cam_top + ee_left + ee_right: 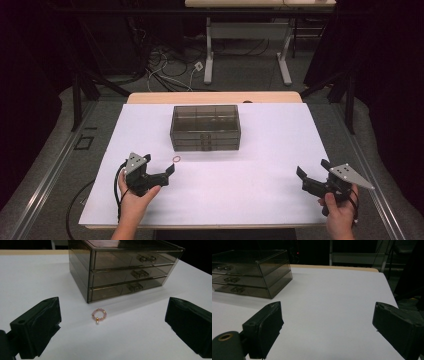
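Both black two-jaw grippers, the left gripper (169,172) and the right gripper (311,173), hover low over the smooth white table sheet (270,150) with jaws spread wide and empty. Beyond stands the smoky translucent plastic three-drawer box (125,272), drawers shut. Just before its front lies the small pink beaded ring with gold beads (99,315), framed between the left jaws; this looks like the approach, and the next move calls for lowering and closing gently on it.

Right gripper (327,332) hovering over white table cover (332,302), jaws standing wide apart, nothing lying between them. Left-hand jaw showing round brass-coloured hole at its base. Smoked transparent drawer box (252,273) sitting at upper left of view, resting on cover, well apart from jaws. Three drawers stacking one above another, each showing small clear handle on front. Wooden table edge (337,267) running along far side. Background beyond lying dark; pale desk legs (331,252) showing there.
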A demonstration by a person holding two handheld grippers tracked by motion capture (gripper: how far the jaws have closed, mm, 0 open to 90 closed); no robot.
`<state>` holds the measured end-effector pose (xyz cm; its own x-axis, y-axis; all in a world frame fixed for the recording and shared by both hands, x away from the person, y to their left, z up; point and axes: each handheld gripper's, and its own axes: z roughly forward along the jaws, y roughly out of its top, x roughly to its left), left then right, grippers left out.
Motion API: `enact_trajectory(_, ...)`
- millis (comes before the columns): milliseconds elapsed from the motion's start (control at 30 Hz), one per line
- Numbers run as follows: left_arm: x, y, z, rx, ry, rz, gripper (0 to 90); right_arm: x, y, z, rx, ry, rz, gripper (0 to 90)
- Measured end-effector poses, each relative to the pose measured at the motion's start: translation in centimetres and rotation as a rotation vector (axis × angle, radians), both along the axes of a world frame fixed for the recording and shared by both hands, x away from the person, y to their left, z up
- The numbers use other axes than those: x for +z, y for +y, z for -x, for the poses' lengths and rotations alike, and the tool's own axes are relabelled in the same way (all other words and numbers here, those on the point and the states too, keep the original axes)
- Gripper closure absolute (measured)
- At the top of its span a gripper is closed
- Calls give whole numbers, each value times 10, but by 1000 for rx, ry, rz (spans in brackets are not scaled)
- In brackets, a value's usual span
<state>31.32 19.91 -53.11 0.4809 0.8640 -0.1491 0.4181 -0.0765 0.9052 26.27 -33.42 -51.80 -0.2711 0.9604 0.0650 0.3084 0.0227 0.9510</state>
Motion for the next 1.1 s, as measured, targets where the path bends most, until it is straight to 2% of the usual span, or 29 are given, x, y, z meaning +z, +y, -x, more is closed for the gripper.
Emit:
enact_trajectory(33, 0, -1, -1, -2, -3, -7, 5, -1, 1, -1, 0, -14, -4, 89)
enact_trajectory(67, 0, -1, -1, -8, 5, -6, 4, -1, 2, 0, 9, 4, 9, 88)
enact_trajectory(200, -4, -4, -1, -33, 31, -28, 3, -1, 5, 0, 1, 2, 21, 89)
enact_trajectory(267, -4, -5, -1, -39, 24, -44, 13, -1, 6, -1, 6, 11, 23, 89)
enact_trajectory(300, -4, -6, -1, -39, 26, -47, 23, -2, 7, -2, 12, -2, 23, 88)
enact_trajectory(433, -5, -6, -1, -37, 35, -36, 61, -3, 9, -2, 18, 10, 22, 88)
enact_trajectory(667, -1, -3, 1, -11, 28, -41, 151, -4, 10, -2, 32, 13, 14, 91)
enact_trajectory(767, 2, -1, -2, 6, 33, -40, 158, -6, 12, -4, 36, 17, 4, 94)
enact_trajectory(933, 8, 1, -9, 28, 42, -3, 189, -5, 10, -2, 31, 23, 7, 95)
enact_trajectory(1100, 14, 0, -16, 32, 59, -6, 248, -5, 7, -1, 12, 26, -3, 103)
